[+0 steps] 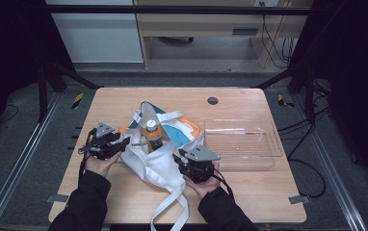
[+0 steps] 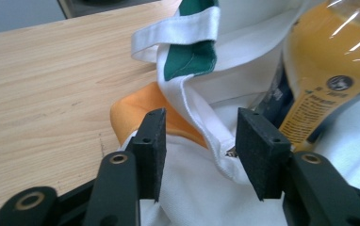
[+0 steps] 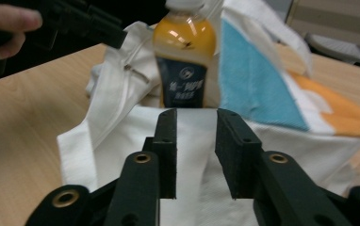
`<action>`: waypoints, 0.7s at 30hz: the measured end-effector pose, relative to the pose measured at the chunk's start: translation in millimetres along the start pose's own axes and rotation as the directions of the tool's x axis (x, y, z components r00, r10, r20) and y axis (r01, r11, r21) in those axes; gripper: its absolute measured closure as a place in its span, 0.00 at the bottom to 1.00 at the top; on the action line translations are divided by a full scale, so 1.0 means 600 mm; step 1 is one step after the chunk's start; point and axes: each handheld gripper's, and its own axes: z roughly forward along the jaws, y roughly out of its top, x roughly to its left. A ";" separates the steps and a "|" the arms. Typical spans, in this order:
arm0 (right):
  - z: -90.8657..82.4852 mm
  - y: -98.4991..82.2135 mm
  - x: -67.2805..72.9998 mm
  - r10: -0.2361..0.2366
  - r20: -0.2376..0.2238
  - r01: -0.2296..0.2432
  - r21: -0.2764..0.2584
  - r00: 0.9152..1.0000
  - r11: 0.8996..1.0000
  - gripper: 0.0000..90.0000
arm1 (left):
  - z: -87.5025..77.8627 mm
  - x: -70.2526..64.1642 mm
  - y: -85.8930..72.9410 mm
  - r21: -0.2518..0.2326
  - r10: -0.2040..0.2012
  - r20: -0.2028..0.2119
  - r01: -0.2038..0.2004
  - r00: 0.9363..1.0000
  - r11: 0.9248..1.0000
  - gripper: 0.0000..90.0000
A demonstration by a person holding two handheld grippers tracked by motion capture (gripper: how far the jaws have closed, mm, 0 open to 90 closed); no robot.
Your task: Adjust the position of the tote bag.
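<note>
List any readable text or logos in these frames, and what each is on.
Bottle dark label: round logo with pale characters beneath, too blurred to read.
Bottle label edge, left gripper view: round emblem and small print, too small to read.
Bag, tray, table: no text.

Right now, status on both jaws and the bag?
Left gripper open, bag rim between jaws. Right gripper open over bag. Bottle upright inside.

A clear plastic tray [image 1: 264,144] lies on the wooden table [image 1: 114,103].
</note>
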 end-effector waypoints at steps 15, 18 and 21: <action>0.040 0.010 -0.011 -0.084 0.127 0.076 0.064 0.988 0.995 0.69 | 0.031 -0.004 -0.017 0.084 -0.016 0.010 0.015 1.000 0.996 0.74; 0.038 0.012 -0.015 -0.060 0.138 0.051 0.065 0.989 0.997 0.81 | 0.032 -0.005 -0.018 0.103 -0.004 0.009 0.003 1.000 0.995 0.85; 0.029 0.018 -0.025 -0.025 0.153 0.017 0.056 0.988 0.998 0.92 | 0.035 -0.008 -0.020 0.137 0.028 0.005 -0.029 1.000 0.990 0.89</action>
